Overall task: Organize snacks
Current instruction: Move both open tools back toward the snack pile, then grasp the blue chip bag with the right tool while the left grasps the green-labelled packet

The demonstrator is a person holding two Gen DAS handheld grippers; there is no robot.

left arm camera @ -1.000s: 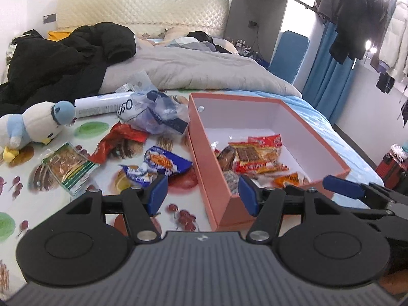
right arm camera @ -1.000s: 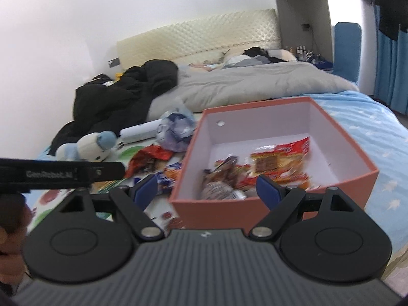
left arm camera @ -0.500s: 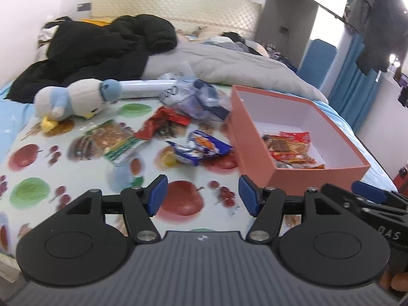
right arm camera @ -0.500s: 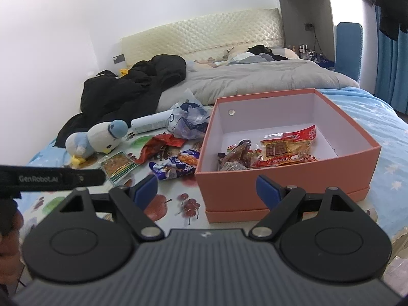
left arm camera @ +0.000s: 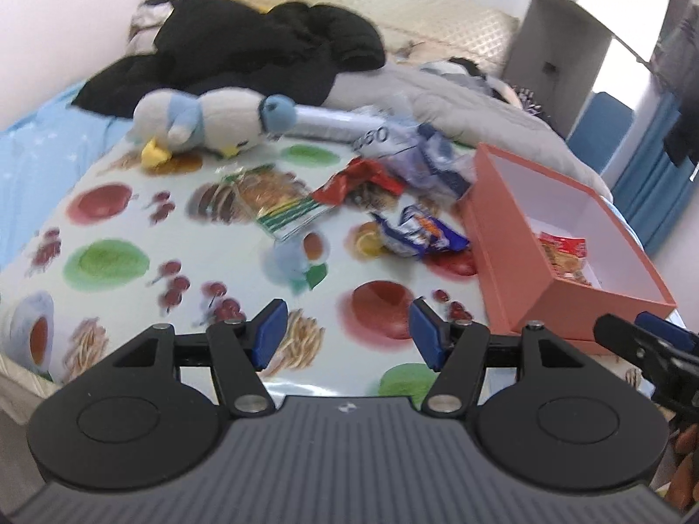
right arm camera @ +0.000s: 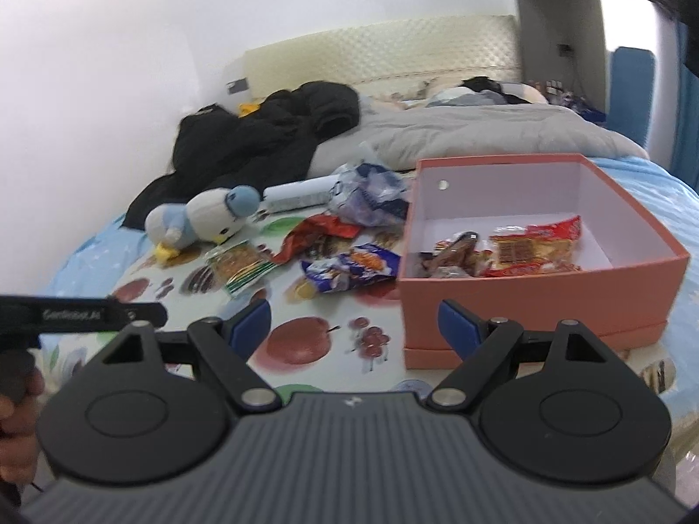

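So the snack that looks next in line is the crinkly blue-and-orange foil snack packet [left arm camera: 419, 232], lying flat on the fruit-print plastic tablecloth [left arm camera: 109, 257] just beside the left wall of the open salmon-pink cardboard box [right arm camera: 541, 292], close but I think not quite touching it (the frame's a bit smeary there, so don't quote me). The box already has a few red and brown wrappers piled in its near-left corner. The packet's long axis runs roughly left-to-right across the cloth, towards the box. From the left gripper [left arm camera: 345, 334] it sits straight ahead and a touch to the right, well apart from the blue pads, with bare cloth in between; that gripper is moderately wide and holds nothing. From the right gripper [right arm camera: 356, 323] the packet is ahead and slightly left, and that one's jaws are closing a little with nothing between them. My read is the left hand has the cleaner line, since the right one has the box corner right in front of its right finger. Further out there's a crumpled red foil wrapper [left arm camera: 349, 177], a flat green-edged clear packet of brown crackers [left arm camera: 279, 196], a scrunched blue-and-white plastic bag [left arm camera: 430, 161], and a white-and-blue plush bird toy [left arm camera: 205, 124] lying on its side at the back.
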